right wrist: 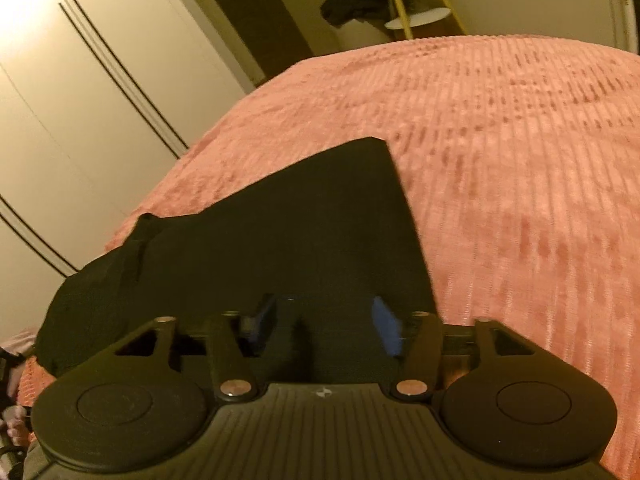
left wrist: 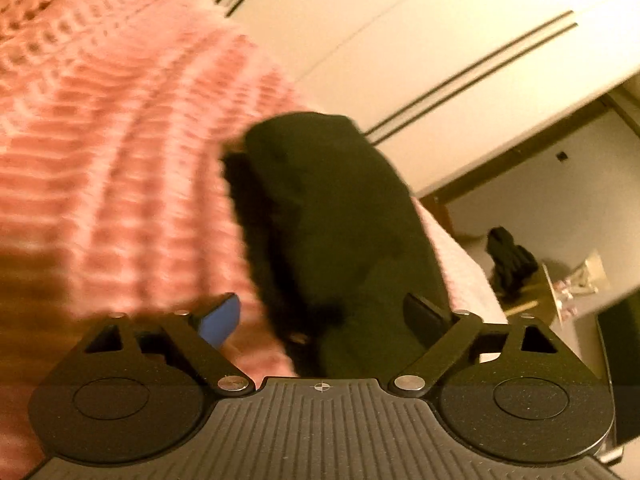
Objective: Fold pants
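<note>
The black pants (right wrist: 280, 232) lie on a pink ribbed bedspread (right wrist: 500, 160), partly folded, with a straight edge and a sharp corner toward the far side. In the left wrist view the pants (left wrist: 340, 220) bunch up as a dark mound between the fingers. My left gripper (left wrist: 320, 316) is open, its blue-padded fingers wide apart with the cloth between them. My right gripper (right wrist: 324, 324) is open too, its fingers spread over the near edge of the pants. Both views are blurred by motion.
White wardrobe doors (right wrist: 72, 100) with dark lines stand beyond the bed's left side. A yellow-legged stand (right wrist: 404, 12) with dark clothing (right wrist: 352, 0) on it is past the far edge of the bed. The bedspread (left wrist: 100, 140) stretches wide on both sides.
</note>
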`<state>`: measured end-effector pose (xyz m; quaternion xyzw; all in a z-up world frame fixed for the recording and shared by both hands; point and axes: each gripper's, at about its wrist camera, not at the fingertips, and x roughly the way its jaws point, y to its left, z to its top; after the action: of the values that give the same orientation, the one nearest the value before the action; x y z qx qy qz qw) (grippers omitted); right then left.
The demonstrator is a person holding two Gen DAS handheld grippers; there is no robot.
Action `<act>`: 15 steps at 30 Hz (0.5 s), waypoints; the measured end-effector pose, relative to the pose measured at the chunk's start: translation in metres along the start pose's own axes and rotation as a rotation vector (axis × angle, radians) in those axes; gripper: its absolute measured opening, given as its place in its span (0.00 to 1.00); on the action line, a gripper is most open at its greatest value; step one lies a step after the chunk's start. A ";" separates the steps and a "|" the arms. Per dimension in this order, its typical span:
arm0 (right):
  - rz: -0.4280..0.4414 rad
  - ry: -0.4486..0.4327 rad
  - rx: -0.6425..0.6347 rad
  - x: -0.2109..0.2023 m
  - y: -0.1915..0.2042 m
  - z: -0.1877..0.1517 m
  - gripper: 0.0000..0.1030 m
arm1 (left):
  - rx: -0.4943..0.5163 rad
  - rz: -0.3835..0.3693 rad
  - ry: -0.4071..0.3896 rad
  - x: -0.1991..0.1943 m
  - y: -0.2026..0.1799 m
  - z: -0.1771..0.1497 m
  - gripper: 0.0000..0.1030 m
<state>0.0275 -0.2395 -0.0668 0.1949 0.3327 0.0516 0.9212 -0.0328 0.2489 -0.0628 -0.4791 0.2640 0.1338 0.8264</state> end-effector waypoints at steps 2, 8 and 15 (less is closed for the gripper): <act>-0.003 0.002 -0.013 0.001 0.002 0.000 0.59 | -0.027 -0.032 0.009 0.004 0.011 0.004 0.82; -0.001 0.001 -0.001 0.001 0.003 0.000 0.60 | -0.076 -0.101 0.009 0.027 0.013 0.015 0.79; -0.007 0.004 -0.017 0.004 0.006 -0.001 0.63 | -0.095 -0.108 0.015 0.046 0.022 0.031 0.67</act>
<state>0.0300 -0.2331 -0.0672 0.1859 0.3348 0.0516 0.9223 0.0042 0.2851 -0.0917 -0.5321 0.2374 0.0979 0.8068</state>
